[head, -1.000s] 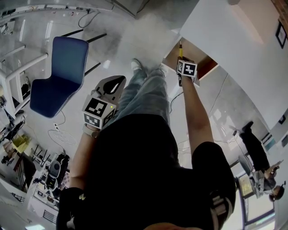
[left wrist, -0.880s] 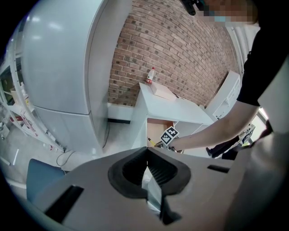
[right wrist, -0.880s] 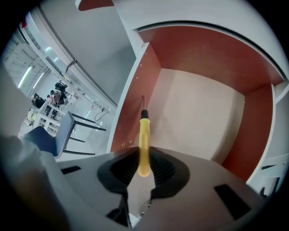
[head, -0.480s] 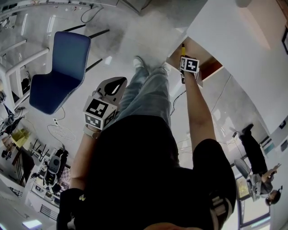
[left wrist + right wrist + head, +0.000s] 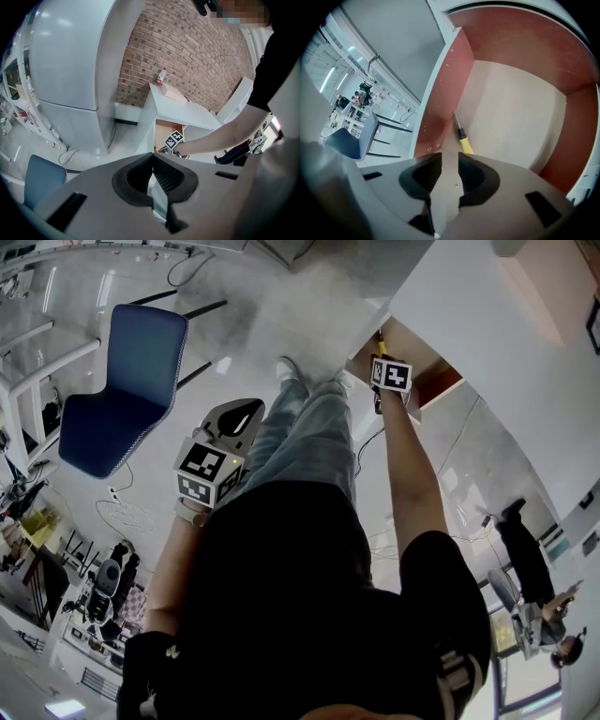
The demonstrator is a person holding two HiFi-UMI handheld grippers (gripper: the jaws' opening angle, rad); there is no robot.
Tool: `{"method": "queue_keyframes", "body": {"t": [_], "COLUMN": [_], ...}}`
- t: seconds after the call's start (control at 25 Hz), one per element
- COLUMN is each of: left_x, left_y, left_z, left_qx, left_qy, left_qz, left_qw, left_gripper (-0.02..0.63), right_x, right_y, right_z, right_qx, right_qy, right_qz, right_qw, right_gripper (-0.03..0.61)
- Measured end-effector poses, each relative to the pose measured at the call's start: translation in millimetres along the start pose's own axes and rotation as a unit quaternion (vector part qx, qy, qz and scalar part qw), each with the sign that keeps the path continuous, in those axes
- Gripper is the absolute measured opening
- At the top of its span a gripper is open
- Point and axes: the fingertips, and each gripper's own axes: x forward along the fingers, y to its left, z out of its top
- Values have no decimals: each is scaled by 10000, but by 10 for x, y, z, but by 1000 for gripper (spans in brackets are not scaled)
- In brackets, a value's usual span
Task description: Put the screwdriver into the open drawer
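One second on | right tongs (image 5: pixel 450 157) barely shifted, slightly parted, empty | screwdriver (image 5: pixel 461 136) at 12 o'clock on drawer (image 5: pixel 515 108) floor, placement apparently done | left tongs (image 5: pixel 151 161) closed, idle

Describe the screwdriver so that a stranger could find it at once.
Look into the open drawer with red-brown walls. Near its left wall, just beyond the right gripper, is the screwdriver. It is the only thing there: yellow handle, thin dark shaft.

left claw (image 5: pixel 153 157) w/ jaws together, aimed at brick wall (image 5: pixel 187 51) & white cabinet (image 5: pixel 180 110).
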Motion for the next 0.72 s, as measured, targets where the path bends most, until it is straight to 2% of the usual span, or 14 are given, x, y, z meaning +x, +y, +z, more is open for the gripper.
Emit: {"method": "queue_keyframes", "body": {"t": [0.4,0.72], "left_x": [56,227], "left_y": [-58,77], "left_z": [186,278], "left_qx": [-24,-86], "left_qy": [-181,-438], "left_qz": [-7,167], "left_qw": [9998,9989], "left_gripper": [3,3], "right_x": [-329,-645], "right_y": [130,391], "right_z": [165,337], "right_qx": [-160,-453], "right_qy": [-227,-725], "right_qz": [108,283], "right_qw": [9996,9959], "right_gripper": [98,18]}}
